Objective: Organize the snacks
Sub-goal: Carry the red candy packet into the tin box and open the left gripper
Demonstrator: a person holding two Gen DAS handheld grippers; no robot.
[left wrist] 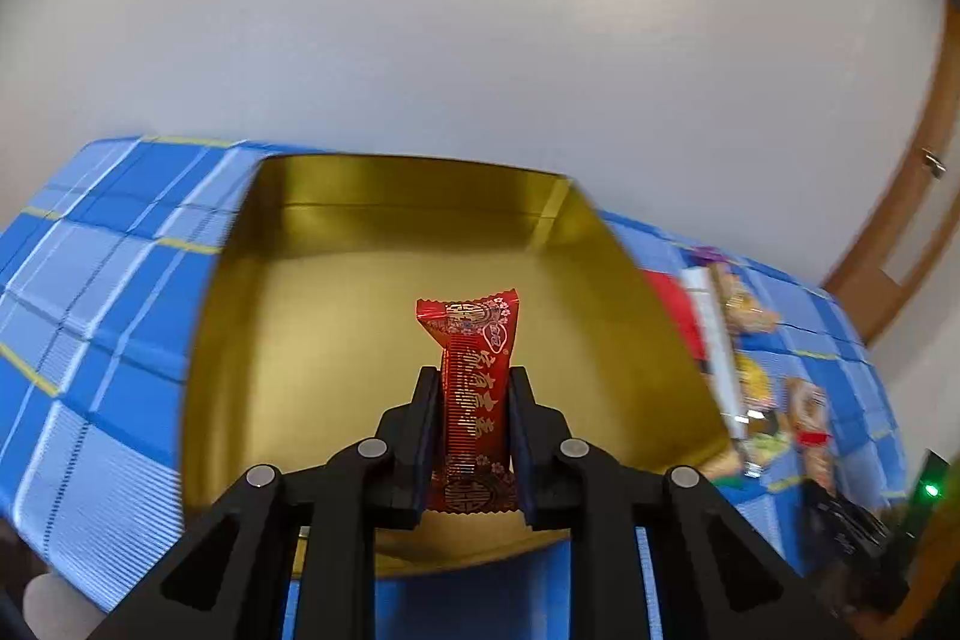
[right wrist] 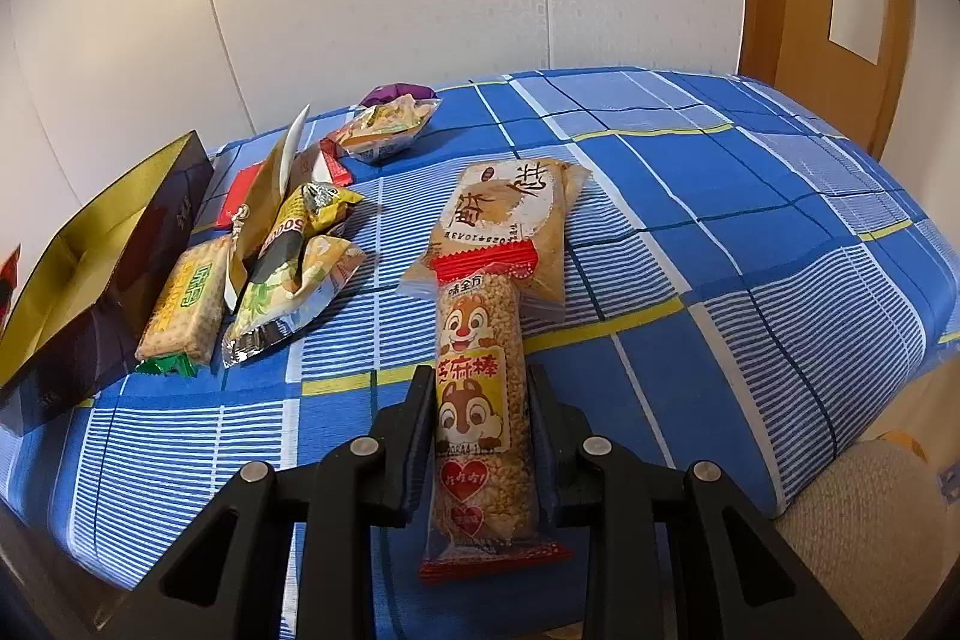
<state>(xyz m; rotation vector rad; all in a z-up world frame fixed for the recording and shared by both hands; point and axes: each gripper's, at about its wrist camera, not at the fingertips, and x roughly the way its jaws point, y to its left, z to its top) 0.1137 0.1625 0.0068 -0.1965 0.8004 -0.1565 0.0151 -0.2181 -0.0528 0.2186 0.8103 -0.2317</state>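
My left gripper [left wrist: 468,382] is shut on a small red candy in a gold-printed wrapper [left wrist: 474,388], held upright over the open gold-lined tin box [left wrist: 300,316], whose inside is bare. My right gripper [right wrist: 480,382] is shut on a long sesame stick with a squirrel picture [right wrist: 480,400], above the blue checked cloth [right wrist: 720,220]. Just beyond its tip lies a clear pack of beige biscuits [right wrist: 510,214]. The same box stands at the left of the right wrist view [right wrist: 90,250], with a pile of snack packs [right wrist: 288,256] beside it.
More snacks lie right of the box in the left wrist view [left wrist: 750,370]. A purple-topped pack [right wrist: 390,124] lies at the back of the cloth. A white wall runs behind the table and a wooden door [right wrist: 810,10] stands at the right. A cream cushion [right wrist: 858,520] sits below the table's right edge.
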